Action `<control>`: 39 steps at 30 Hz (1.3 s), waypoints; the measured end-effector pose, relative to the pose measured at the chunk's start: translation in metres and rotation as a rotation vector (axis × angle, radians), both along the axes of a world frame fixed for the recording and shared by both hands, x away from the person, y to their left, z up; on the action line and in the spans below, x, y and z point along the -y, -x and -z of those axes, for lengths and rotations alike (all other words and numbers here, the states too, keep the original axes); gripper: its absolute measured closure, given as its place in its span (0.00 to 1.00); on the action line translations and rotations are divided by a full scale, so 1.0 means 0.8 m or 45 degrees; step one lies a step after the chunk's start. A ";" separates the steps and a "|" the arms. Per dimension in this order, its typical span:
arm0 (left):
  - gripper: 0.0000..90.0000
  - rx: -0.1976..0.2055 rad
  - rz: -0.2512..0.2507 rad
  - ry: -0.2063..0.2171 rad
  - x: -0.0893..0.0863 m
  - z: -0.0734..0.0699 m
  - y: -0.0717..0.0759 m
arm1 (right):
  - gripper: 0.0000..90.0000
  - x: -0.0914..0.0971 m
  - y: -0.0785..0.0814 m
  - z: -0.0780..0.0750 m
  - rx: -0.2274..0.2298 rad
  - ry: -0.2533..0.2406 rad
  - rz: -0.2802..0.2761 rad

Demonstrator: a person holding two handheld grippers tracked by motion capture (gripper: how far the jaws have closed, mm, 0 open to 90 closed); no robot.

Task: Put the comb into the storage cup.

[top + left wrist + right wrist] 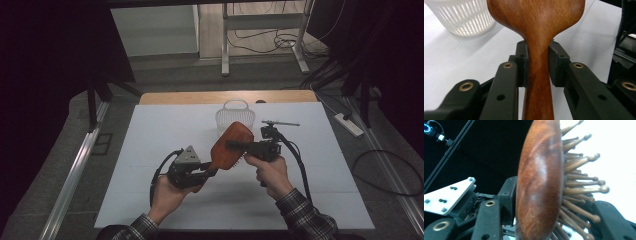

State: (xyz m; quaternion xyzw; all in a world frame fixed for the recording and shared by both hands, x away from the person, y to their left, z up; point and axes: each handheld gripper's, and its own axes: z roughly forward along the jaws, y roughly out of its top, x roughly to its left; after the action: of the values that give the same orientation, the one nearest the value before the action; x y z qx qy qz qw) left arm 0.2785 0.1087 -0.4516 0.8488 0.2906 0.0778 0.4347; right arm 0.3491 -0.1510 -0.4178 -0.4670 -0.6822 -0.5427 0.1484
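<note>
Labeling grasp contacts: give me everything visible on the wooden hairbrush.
The hairbrush is reddish-brown polished wood, with an oval head and ball-tipped wooden pins on one face. It is held above the table, smooth back up. The left gripper clamps its narrow handle just below the head; the right gripper is closed across the head, one jaw on the back, one among the pins.

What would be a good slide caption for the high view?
Two hand-held grippers share a wooden hairbrush: left gripper clamps its handle, right gripper its head, near a white basket.
</note>
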 end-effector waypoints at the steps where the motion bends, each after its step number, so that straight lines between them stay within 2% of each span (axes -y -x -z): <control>1: 0.80 -0.001 0.001 -0.002 0.000 0.000 0.000 | 0.59 0.000 0.000 0.000 -0.003 -0.004 -0.008; 9: 0.76 -0.003 0.018 -0.032 0.003 0.003 -0.001 | 0.62 -0.005 0.004 -0.002 0.016 0.031 -0.029; 11: 0.71 0.006 0.015 -0.049 0.004 0.004 -0.001 | 0.62 -0.008 0.006 -0.003 0.039 0.055 -0.038; 16: 0.60 -0.006 -0.004 -0.057 0.001 0.006 -0.002 | 0.62 -0.009 0.007 -0.005 0.051 0.057 -0.043; 18: 0.59 -0.007 -0.007 -0.061 0.000 0.007 -0.002 | 0.62 -0.009 0.007 -0.006 0.055 0.061 -0.046; 20: 0.52 -0.017 -0.001 -0.069 -0.001 0.008 -0.003 | 0.62 -0.008 0.008 -0.008 0.071 0.071 -0.040; 26: 0.40 -0.036 0.005 -0.071 -0.003 0.011 -0.002 | 0.62 -0.007 0.009 -0.013 0.101 0.077 -0.033; 32: 0.30 -0.071 0.006 -0.061 -0.008 0.014 -0.003 | 0.62 -0.005 0.011 -0.020 0.143 0.096 -0.016; 36: 0.23 -0.118 0.001 -0.032 -0.014 0.015 -0.004 | 0.62 -0.002 0.010 -0.023 0.156 0.106 -0.011; 39: 0.22 -0.164 0.000 0.008 -0.024 0.015 -0.005 | 0.62 -0.001 0.010 -0.025 0.160 0.108 -0.003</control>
State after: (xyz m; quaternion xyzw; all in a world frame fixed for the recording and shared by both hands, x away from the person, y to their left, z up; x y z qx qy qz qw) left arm 0.2828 0.1277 -0.4640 0.8507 0.3181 0.0222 0.4179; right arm 0.3414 -0.1504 -0.3981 -0.4370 -0.7130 -0.5415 0.0859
